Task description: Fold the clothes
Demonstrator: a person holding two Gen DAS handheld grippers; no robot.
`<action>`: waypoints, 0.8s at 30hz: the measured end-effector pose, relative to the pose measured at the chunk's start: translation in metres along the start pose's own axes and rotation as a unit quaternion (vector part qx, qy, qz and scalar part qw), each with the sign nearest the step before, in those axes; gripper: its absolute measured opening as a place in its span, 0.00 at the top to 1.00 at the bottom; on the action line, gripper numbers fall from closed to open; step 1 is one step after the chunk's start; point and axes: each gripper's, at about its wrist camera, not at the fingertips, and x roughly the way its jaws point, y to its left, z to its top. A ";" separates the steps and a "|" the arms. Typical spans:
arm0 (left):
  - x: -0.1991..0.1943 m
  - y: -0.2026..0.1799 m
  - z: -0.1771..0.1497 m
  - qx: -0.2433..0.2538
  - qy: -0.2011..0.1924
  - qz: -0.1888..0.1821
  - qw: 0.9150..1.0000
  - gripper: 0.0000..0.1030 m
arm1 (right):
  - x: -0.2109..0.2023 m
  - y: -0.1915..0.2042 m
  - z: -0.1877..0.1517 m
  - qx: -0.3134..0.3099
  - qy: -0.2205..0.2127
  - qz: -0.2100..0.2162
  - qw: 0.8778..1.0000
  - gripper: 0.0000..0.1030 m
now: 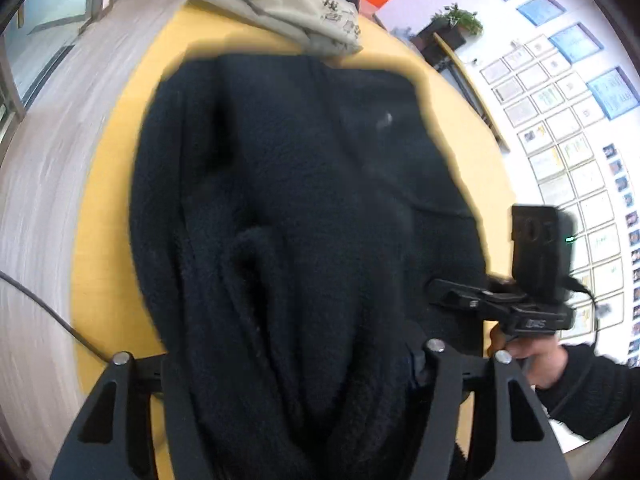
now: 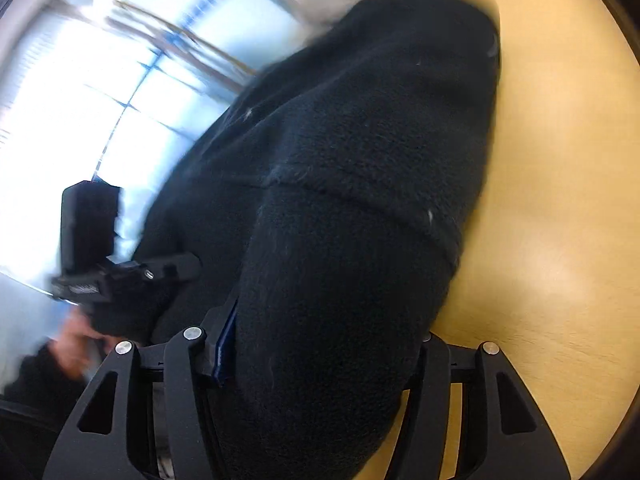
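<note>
A black fleece garment [image 1: 304, 184] hangs over the yellow table [image 1: 108, 184], bunched between the fingers of my left gripper [image 1: 296, 392], which is shut on it. My right gripper [image 2: 316, 380] is shut on another part of the same garment [image 2: 360, 200], which drapes over its fingers above the table [image 2: 560, 200]. The right gripper [image 1: 460, 300] shows at the right of the left wrist view, at the garment's edge. The left gripper [image 2: 176, 268] shows at the left of the right wrist view. The fingertips are hidden by cloth.
A beige garment [image 1: 280, 4] lies at the far end of the table. Wood-pattern floor [image 1: 40, 184] lies to the left. A wall of framed papers [image 1: 560, 128] stands to the right. Bright windows [image 2: 100, 120] fill the left of the right wrist view.
</note>
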 end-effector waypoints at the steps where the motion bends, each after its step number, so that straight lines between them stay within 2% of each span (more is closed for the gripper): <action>1: -0.002 0.002 0.001 -0.004 -0.008 -0.013 1.000 0.33 | -0.003 -0.002 0.000 0.004 -0.006 0.007 1.000 0.44; 4: 0.001 0.001 0.001 -0.003 -0.015 -0.019 1.000 0.33 | -0.007 -0.003 0.003 0.002 -0.006 0.005 1.000 0.44; 6: 0.004 -0.004 -0.001 -0.008 -0.015 -0.020 1.000 0.31 | -0.030 0.018 0.027 0.004 -0.006 0.004 1.000 0.44; 7: 0.003 -0.002 -0.007 -0.008 -0.015 -0.018 1.000 0.30 | -0.032 0.016 0.028 0.005 -0.005 0.004 1.000 0.44; 9: -0.001 0.004 -0.012 -0.007 -0.013 -0.014 1.000 0.25 | -0.035 0.012 0.027 0.006 -0.001 0.004 1.000 0.43; 10: -0.006 0.013 -0.002 -0.007 -0.012 -0.007 1.000 0.22 | -0.036 0.009 0.026 0.010 0.004 0.005 1.000 0.39; 11: -0.009 0.018 0.005 -0.007 -0.011 0.008 1.000 0.16 | -0.037 0.007 0.025 0.014 0.009 0.006 1.000 0.35; 13: -0.033 0.019 0.007 -0.008 -0.026 0.040 0.999 0.12 | -0.044 0.005 0.024 0.018 0.018 -0.010 1.000 0.11; 15: -0.063 0.010 0.000 -0.013 -0.057 0.078 0.995 0.12 | -0.062 0.008 0.022 0.003 0.022 -0.032 0.999 0.09; 17: -0.099 -0.013 -0.011 -0.019 -0.101 0.111 0.988 0.12 | -0.095 0.021 0.015 -0.039 0.015 -0.041 0.998 0.09; 20: -0.174 -0.060 -0.044 -0.039 -0.163 0.173 0.970 0.12 | -0.155 0.046 -0.004 -0.114 -0.010 -0.077 0.990 0.08; 22: -0.225 -0.092 -0.069 -0.050 -0.203 0.213 0.954 0.12 | -0.181 0.097 -0.013 -0.180 -0.030 -0.102 0.978 0.08; 24: -0.275 -0.131 -0.108 -0.054 -0.238 0.250 0.937 0.11 | -0.221 0.123 -0.005 -0.244 -0.052 -0.125 0.960 0.08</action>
